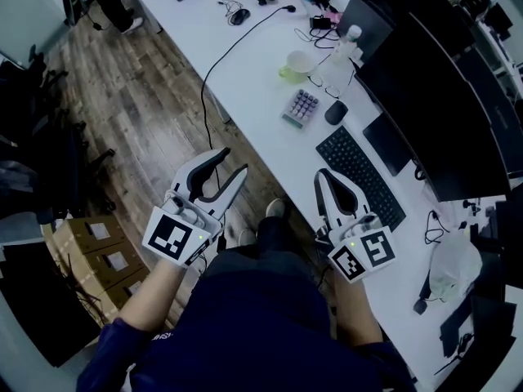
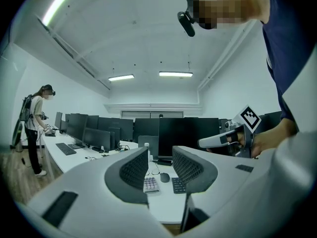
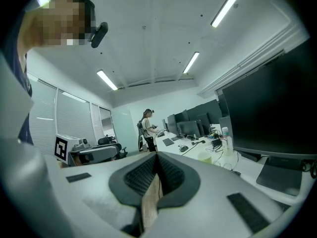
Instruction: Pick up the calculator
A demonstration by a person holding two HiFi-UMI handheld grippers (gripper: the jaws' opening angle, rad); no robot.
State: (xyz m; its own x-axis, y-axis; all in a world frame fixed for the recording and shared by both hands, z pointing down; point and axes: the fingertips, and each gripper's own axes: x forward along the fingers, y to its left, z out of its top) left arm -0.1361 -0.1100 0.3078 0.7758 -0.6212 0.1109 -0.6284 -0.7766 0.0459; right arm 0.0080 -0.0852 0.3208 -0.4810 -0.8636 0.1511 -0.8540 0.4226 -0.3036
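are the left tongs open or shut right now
Open: the white left tongs show a clear gap between the two sides, with nothing held in it.

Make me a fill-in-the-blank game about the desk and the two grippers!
1. The left gripper has its jaws ____ (open or shut).
2. The right gripper has its jaws ____ (open or shut).
3. The calculator lies on the desk beside a dark computer ____.
4. The cup near it is coloured ____.
Missing words: open; shut; mouse; green.
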